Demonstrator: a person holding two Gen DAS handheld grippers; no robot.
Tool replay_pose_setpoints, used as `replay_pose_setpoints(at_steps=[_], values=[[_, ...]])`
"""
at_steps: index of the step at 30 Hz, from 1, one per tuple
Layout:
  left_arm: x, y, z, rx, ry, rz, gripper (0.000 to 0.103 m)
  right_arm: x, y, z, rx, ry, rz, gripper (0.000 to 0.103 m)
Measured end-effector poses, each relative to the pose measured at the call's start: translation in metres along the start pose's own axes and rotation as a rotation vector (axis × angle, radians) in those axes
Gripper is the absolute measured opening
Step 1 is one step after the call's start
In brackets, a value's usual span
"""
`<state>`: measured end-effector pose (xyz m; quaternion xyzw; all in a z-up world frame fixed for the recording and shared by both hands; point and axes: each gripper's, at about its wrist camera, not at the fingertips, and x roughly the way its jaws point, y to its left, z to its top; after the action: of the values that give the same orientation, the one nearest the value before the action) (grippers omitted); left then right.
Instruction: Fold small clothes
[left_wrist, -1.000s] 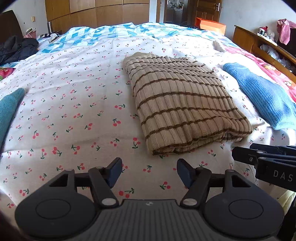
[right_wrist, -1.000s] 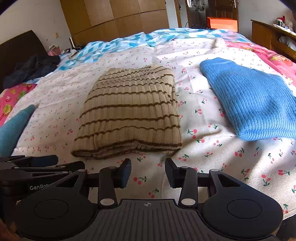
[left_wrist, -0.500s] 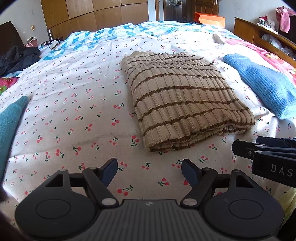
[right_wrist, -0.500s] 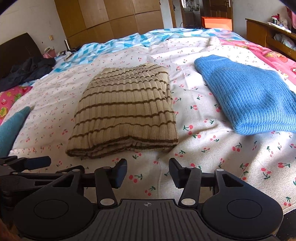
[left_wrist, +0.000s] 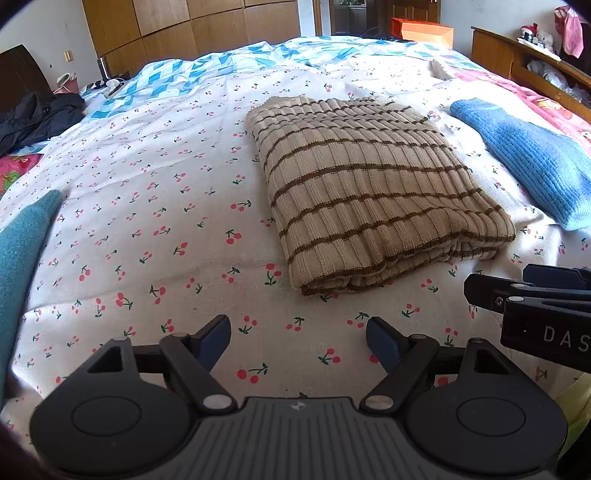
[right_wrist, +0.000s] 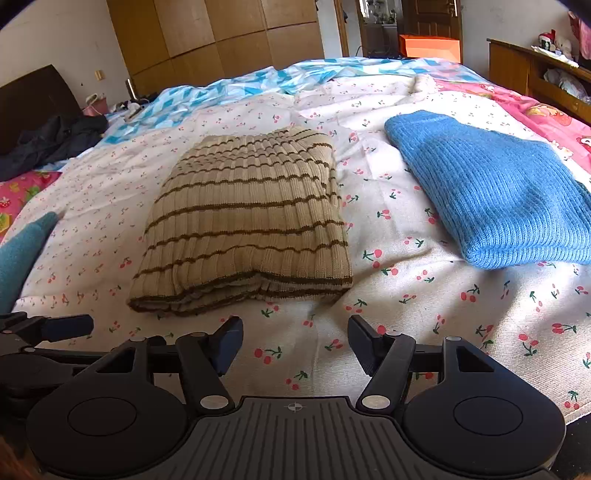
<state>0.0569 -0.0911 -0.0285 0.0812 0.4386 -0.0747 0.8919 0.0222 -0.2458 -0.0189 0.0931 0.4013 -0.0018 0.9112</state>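
Sweater (left_wrist: 373, 192) folded | left gripper (left_wrist: 298, 338), right gripper (right_wrist: 294, 341) opening, empty, near its front edge | I lift clear without snagging.

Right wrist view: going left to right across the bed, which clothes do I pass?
Teal garment at the left edge → folded beige striped sweater → blue knit sweater.

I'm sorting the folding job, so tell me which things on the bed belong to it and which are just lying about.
Part of the job:
- striped beige sweater, folded
- blue sweater
- teal garment at the left edge
- left gripper and right gripper, both opening, nothing between them

Lying about:
- dark jacket
- orange box
- pink blanket
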Motion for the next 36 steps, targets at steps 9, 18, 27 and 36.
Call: replay_pose_setpoints(at_steps=[9,18,27,36], values=[[-0.0014,0.0014,-0.0006,-0.016,0.021,0.000,0.090,-0.0008,-0.0004,0.0005,0.003,-0.004,-0.007,0.072],[-0.0041,0.0001,0.0014,-0.011,0.019,0.027,0.091,-0.0012,0.0004,0.0005,-0.002,-0.007,-0.013,0.074],[-0.0045,0.0001,0.0021,-0.014,0.021,0.032,0.091,-0.0027,-0.0002,0.0010,0.001,-0.010,-0.015,0.075],[-0.0066,0.0023,0.0041,-0.030,0.013,0.033,0.091,-0.0024,0.0006,0.0004,-0.002,-0.007,-0.017,0.075]])
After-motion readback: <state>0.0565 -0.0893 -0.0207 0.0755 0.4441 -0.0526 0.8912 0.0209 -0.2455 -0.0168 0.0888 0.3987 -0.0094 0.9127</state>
